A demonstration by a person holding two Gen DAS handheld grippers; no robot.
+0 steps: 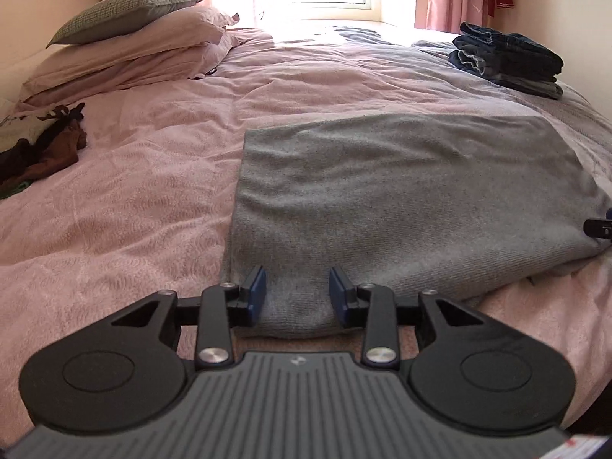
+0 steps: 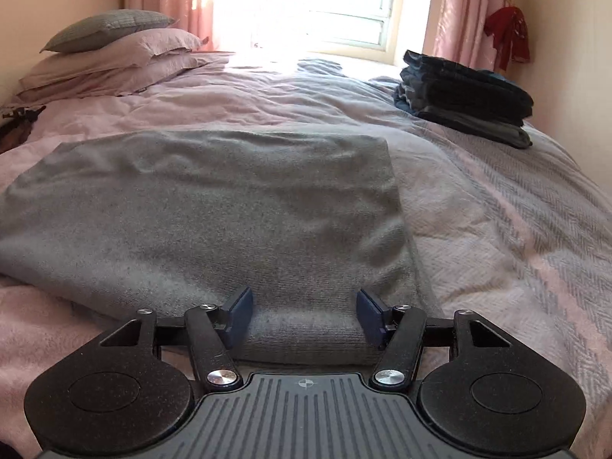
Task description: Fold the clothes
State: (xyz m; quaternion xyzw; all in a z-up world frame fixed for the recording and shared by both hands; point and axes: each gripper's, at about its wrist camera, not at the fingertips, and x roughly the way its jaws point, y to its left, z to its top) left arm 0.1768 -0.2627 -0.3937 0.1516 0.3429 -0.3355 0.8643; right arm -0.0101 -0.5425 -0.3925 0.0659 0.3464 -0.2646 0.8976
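A grey knitted garment [image 1: 401, 199] lies folded into a flat rectangle on the pink bedspread [image 1: 126, 206]. My left gripper [image 1: 297, 290] stands open at the garment's near left corner, its blue pads [image 1: 257, 287] either side of the folded edge. The right wrist view shows the same grey garment [image 2: 214, 214], with my right gripper [image 2: 304, 315] open at its near right corner and the near edge lying between the blue pads [image 2: 241, 315]. Neither gripper pinches the cloth. A black part of the right gripper [image 1: 598, 227] shows at the left wrist view's right edge.
Stacked pillows [image 1: 130, 42] lie at the far left by the wall. A pile of folded dark jeans [image 1: 508, 57] sits at the far right near the window. Loose dark and brown clothes [image 1: 42, 145] lie at the left. A red cloth [image 2: 508, 34] hangs on the right wall.
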